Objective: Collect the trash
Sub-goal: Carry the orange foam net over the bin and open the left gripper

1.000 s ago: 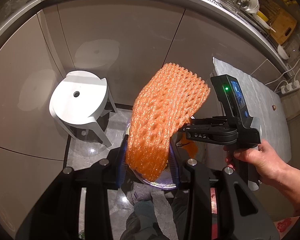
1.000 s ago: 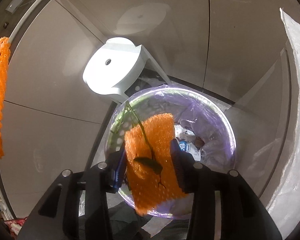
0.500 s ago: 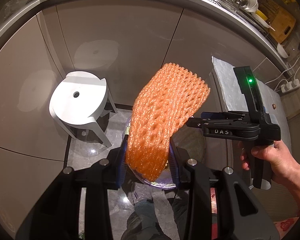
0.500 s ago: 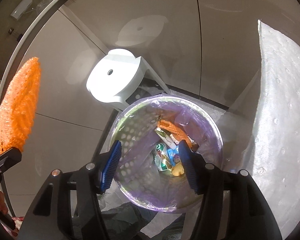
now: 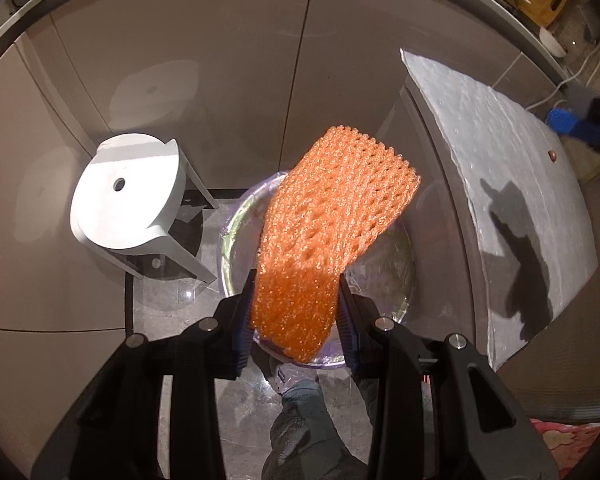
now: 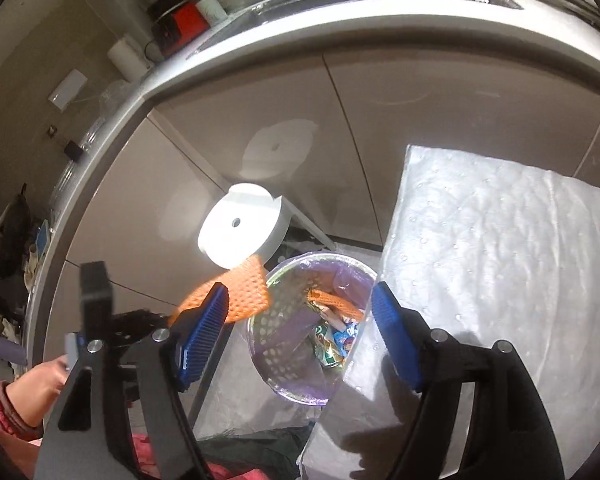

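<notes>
Inside bin [image 6: 260, 344], wrappers [image 6: 334, 340], print perhaps unreadable

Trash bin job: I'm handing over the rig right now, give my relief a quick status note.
Left gripper: shut on the orange foam net, held over the purple-lined bin.
Right gripper: nothing between its pads, jaws opening, above the bin.
Done: one orange net piece lies in the bin with wrappers.
Left: drop the held net in, then look for more trash.

We see the bin [image 6: 312, 320] mouth open from above, hemmed by stool [image 5: 128, 200] and padded surface [image 5: 500, 184]; foam net [image 5: 328, 232] perhaps overhangs it.
</notes>
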